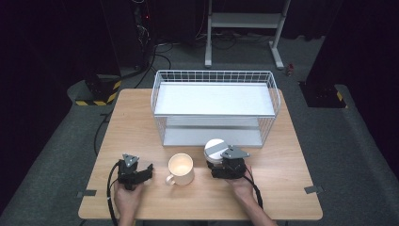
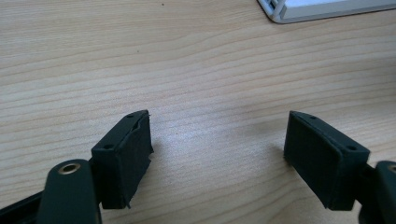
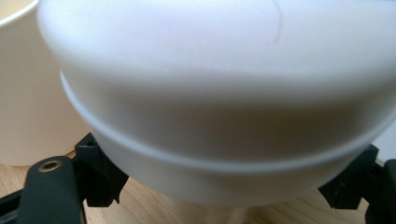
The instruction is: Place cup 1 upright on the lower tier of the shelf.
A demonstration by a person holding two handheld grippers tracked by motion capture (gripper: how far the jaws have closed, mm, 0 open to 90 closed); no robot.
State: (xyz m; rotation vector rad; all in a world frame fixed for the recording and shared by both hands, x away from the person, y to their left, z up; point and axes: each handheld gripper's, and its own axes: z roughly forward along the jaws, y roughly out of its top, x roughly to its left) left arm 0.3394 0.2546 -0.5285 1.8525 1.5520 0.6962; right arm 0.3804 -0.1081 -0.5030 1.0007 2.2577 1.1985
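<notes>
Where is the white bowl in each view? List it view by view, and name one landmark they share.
High view: the white bowl sits lower centre, right of the mug, at the right gripper.
Left gripper view: wooden table and a wire rack corner lie ahead.
Right gripper view: the white bowl is close up between the jaws, mug at left.
Shared landmark: the wooden table.

Matt wood, wire and smooth white ware

The table [image 1: 136, 117] is showing pale, matt wood grain; the basket [image 1: 272, 89] is looking like white-coated metal wire; the white bowl [image 3: 224, 107] and cream mug [image 1: 180, 169] are appearing smooth, faintly glossy; black gripper pads [image 2: 128, 161] are looking matt, rubbery.
</notes>
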